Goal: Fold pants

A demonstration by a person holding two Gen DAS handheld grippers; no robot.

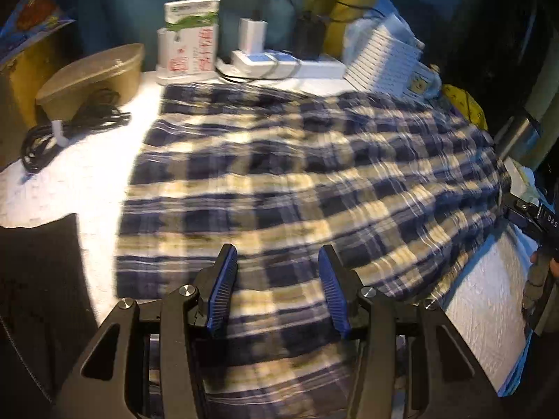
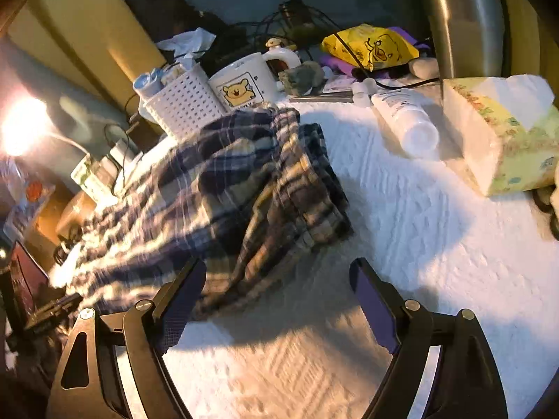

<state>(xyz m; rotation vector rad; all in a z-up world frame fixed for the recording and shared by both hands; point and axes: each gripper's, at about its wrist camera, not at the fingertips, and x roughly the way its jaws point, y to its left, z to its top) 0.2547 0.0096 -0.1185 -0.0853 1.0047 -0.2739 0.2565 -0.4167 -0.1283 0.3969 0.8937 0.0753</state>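
- Two blue-padded fingers of the left gripper stand apart over the near edge of the plaid pants, holding nothing; the pants lie spread across the white textured table cover, from the near edge toward the back; behind them sit a white power strip with a charger plugged in, a green-and-white carton and a white basket; a coiled black cable lies at the left beside a tan oval lid; the right gripper shows at the far right edge, its fingers out of sight.
- Wide apart, the right gripper hovers above bare cover, empty, its left pad just beside the bunched end of the pants; beyond them stand a bear-print mug, a lying white bottle, a tissue pack and a yellow pouch.
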